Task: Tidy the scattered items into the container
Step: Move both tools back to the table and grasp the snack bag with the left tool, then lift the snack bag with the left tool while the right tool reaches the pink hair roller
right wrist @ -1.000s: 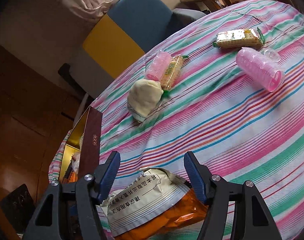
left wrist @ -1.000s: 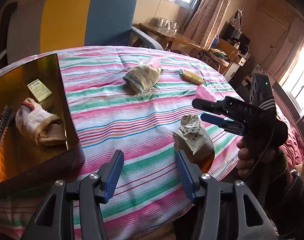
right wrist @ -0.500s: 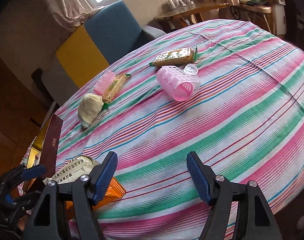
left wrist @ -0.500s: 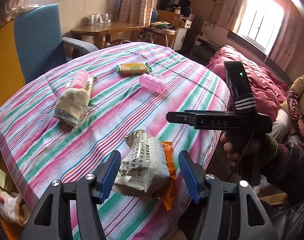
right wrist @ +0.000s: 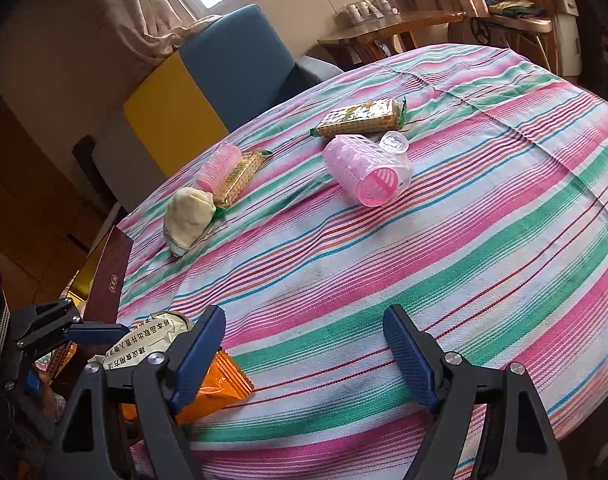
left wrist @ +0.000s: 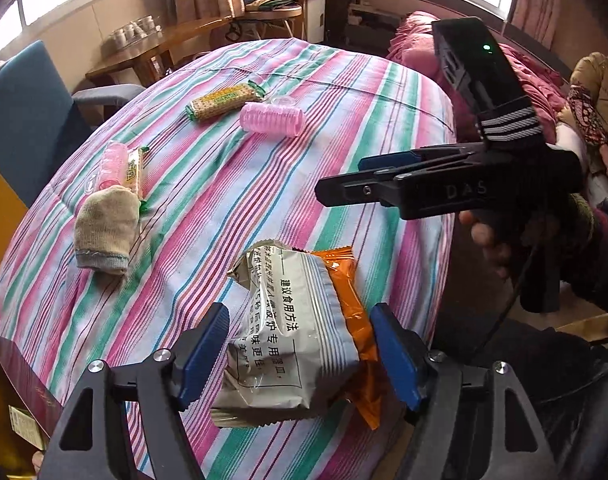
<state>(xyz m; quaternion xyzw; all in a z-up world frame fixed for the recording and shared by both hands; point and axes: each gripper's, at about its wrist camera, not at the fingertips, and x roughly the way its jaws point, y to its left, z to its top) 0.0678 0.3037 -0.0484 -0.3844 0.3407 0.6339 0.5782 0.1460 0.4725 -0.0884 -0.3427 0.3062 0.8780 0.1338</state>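
Straddling the white-and-orange snack packet (left wrist: 300, 340), the left claw (left wrist: 300, 356) has its blue pads apart on either side of it, not yet pinching. The packet lies at the near edge of the striped worktop (left wrist: 344, 128). The right claw (right wrist: 304, 356) is also spread wide and holds nothing, hovering over bare cloth beside the packet's orange end.

Farther out, a beige sock (left wrist: 104, 228) lies near a small pink roller (left wrist: 111, 164) and a thin biscuit pack (left wrist: 134, 172), which touch each other. Beyond them a larger pink roller (left wrist: 271, 118) lies just beside a second biscuit pack (left wrist: 224, 100) and a small clear cap (right wrist: 394, 143).

The container, a dark red box (right wrist: 108, 276) with a gold lining, stands at the worktop's left edge; its contents are mostly hidden. By my reckoning most of the tidying remains: six loose things are still out, the packet next.
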